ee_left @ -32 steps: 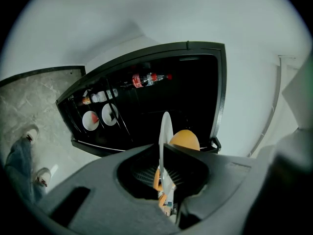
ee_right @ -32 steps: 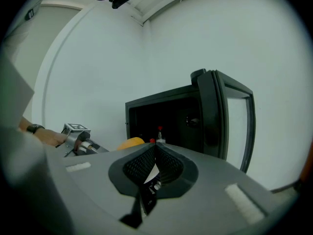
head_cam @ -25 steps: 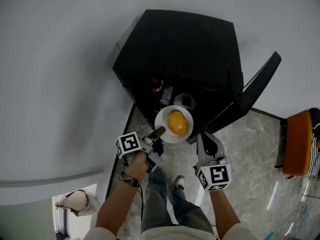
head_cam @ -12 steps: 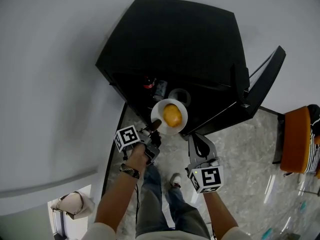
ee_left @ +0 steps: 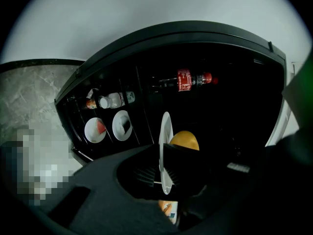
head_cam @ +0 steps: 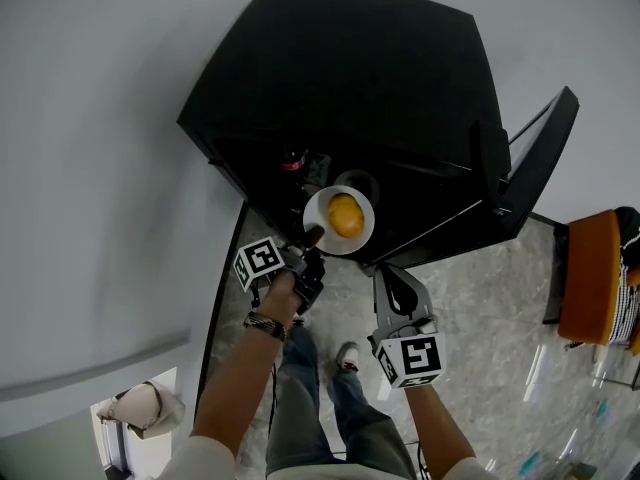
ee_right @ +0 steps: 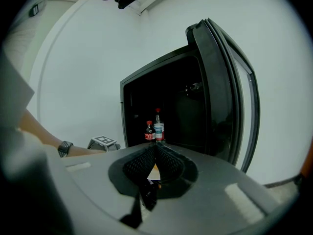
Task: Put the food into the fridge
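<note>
white wall, marbled floor, orange seat, pale bag
the plain wall meets the grey, glossy floor along a dark skirting strip. the seat stands at the right edge, with striped black-and-white fabric just beside it. the bag sits low at the left, well apart from the seat.

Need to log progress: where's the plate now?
Head view, centre: the plate is held by the left gripper at the open fridge, near a bottle.

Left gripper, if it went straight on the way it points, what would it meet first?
Probably nothing soon: the left gripper, shut on the plate, points into the open fridge, whose dark interior looks free, though depth is unclear.
</note>
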